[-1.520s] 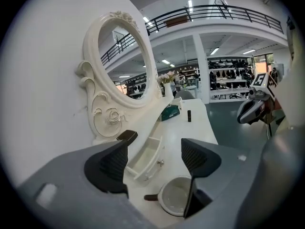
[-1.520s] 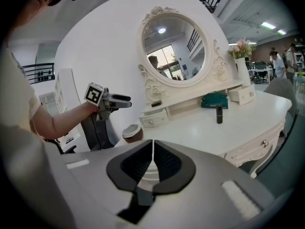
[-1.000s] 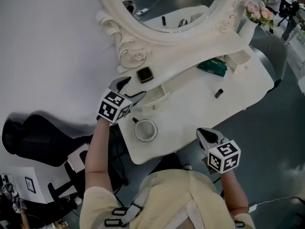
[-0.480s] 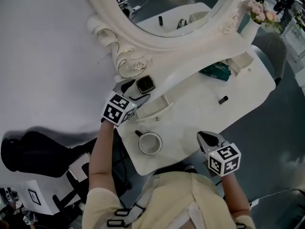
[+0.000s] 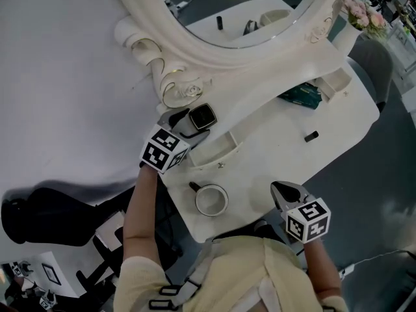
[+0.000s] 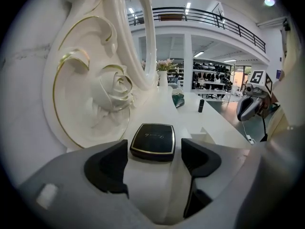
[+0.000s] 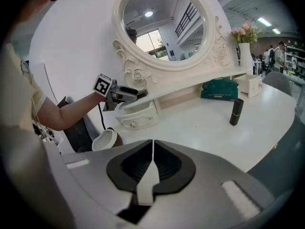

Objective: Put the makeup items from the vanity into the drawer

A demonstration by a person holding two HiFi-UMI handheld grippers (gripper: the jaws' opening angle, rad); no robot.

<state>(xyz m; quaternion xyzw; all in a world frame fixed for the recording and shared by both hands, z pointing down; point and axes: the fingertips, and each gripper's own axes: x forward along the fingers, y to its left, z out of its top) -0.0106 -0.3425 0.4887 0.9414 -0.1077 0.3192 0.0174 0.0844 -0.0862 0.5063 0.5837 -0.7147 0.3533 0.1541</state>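
Note:
A black square compact with a gold rim [image 6: 153,140] lies on the vanity's raised shelf [image 5: 237,90], below the mirror's carved rose. My left gripper [image 6: 153,160] is open, and its fingers [image 6: 107,166] flank the compact's near edge without touching it. The head view shows the compact [image 5: 201,117] at the left gripper [image 5: 187,125]. Just below, the small white drawer [image 5: 218,149] is pulled out. A black lipstick tube [image 5: 311,136] stands on the tabletop. My right gripper [image 5: 282,190] hovers shut and empty off the table's front edge. From the right gripper [image 7: 152,168], the lipstick [image 7: 235,111] and drawer [image 7: 136,114] are visible.
A white cup [image 5: 211,200] sits near the table's front left corner. A green box [image 5: 300,96] and a small white box [image 5: 335,83] rest at the back right, beside a vase of pink flowers [image 5: 361,18]. The oval mirror [image 5: 240,12] rises behind the shelf. A black chair [image 5: 45,210] stands left.
My left gripper has moved forward along the shelf until its open jaws reach the compact. The right gripper has stayed at the table's front edge.

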